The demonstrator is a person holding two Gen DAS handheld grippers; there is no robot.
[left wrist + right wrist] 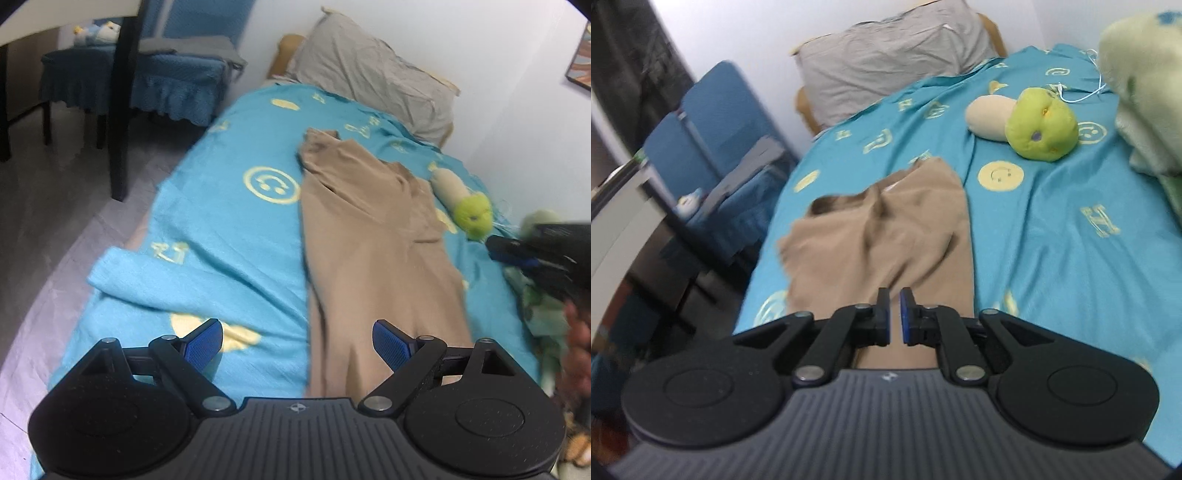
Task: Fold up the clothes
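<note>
Tan cloth, apparently a pair of trousers (369, 236), lies lengthwise down the bed (221, 229) on the blue smiley-print sheet, running away from both claws toward the grey pillow (373, 74).

Starting at the left: the left claw (297, 341) hovers above the near end of the trousers with its blue pads wide apart and nothing between them; the cloth sits ahead of it and under its right finger. Ahead and to the right of that claw lies a green stuffed toy (474, 214), just beside the trousers but apart from them.

Further right, the right claw (894, 317) has its pads nearly together, only a thin gap showing. The trousers pass beneath it, yet whether fabric is pinched there I cannot tell.

Judging by the layout, the garment looks narrowed lengthwise, with its far end rumpled. The crosswise folds still seem left to do.
</note>
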